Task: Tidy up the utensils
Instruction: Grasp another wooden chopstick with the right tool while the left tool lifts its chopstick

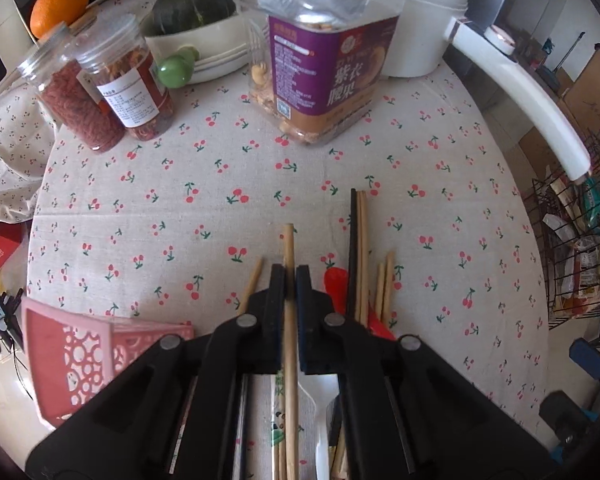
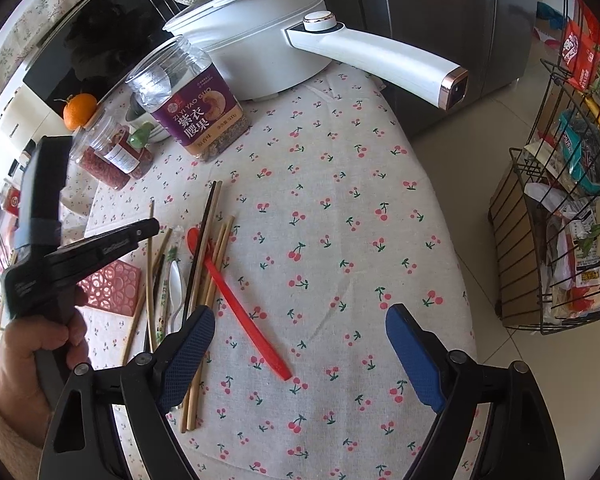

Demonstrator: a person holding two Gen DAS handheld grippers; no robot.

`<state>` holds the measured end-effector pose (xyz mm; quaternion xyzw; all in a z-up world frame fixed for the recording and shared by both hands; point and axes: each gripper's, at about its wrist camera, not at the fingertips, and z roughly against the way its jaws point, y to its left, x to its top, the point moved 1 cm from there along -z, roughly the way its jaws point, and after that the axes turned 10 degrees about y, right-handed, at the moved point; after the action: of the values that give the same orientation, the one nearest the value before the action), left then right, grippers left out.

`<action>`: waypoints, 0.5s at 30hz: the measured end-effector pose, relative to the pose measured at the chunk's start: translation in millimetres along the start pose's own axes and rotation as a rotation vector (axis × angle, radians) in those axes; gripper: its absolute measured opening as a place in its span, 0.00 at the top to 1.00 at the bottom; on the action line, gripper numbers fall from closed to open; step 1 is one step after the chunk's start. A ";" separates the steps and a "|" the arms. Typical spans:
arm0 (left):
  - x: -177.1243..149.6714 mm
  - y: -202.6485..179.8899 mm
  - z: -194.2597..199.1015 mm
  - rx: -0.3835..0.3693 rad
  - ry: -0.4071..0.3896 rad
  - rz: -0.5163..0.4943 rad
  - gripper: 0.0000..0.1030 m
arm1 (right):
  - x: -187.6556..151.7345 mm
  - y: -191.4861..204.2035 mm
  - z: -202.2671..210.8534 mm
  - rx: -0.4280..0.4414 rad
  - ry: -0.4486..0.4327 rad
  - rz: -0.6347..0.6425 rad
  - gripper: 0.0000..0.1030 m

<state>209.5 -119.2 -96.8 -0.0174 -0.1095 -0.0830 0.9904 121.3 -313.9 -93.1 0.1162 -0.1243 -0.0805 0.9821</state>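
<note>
Left gripper (image 1: 289, 280): pinching one wooden chopstick (image 1: 289, 248), likely to carry it to the pink basket (image 1: 76, 344) just beside.
Right gripper (image 2: 300, 332): spread, empty, above the tablecloth (image 2: 340, 200).
Utensils: remaining chopsticks (image 2: 216, 248), red spoon (image 2: 240, 304) scattered, unsorted.

Home kitchen or dining corner. Evidence: cherry-print tablecloth (image 2: 340, 208), white electric pot (image 2: 260, 40) with long handle, food jars (image 1: 112, 88), squash in bowl (image 1: 196, 4), orange (image 1: 58, 6), wire rack of packaged snacks (image 2: 560, 208), tiled floor.
</note>
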 end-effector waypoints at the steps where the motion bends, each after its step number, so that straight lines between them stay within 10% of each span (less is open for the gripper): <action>1: -8.8 0.3 13.2 -0.014 -0.030 -0.015 0.94 | 0.3 1.5 -0.5 0.003 0.000 0.002 0.15; 10: -68.8 31.4 105.0 -0.083 -0.252 -0.093 0.94 | 2.2 25.2 -19.6 0.011 0.028 0.034 0.16; 15: -109.6 69.2 121.5 -0.135 -0.361 -0.027 0.94 | 5.9 45.6 -38.3 0.029 0.050 0.095 0.50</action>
<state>89.7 -27.0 -3.5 -0.0971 -0.2798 -0.0990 0.9500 142.9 -263.3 -116.5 0.1265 -0.1061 -0.0290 0.9859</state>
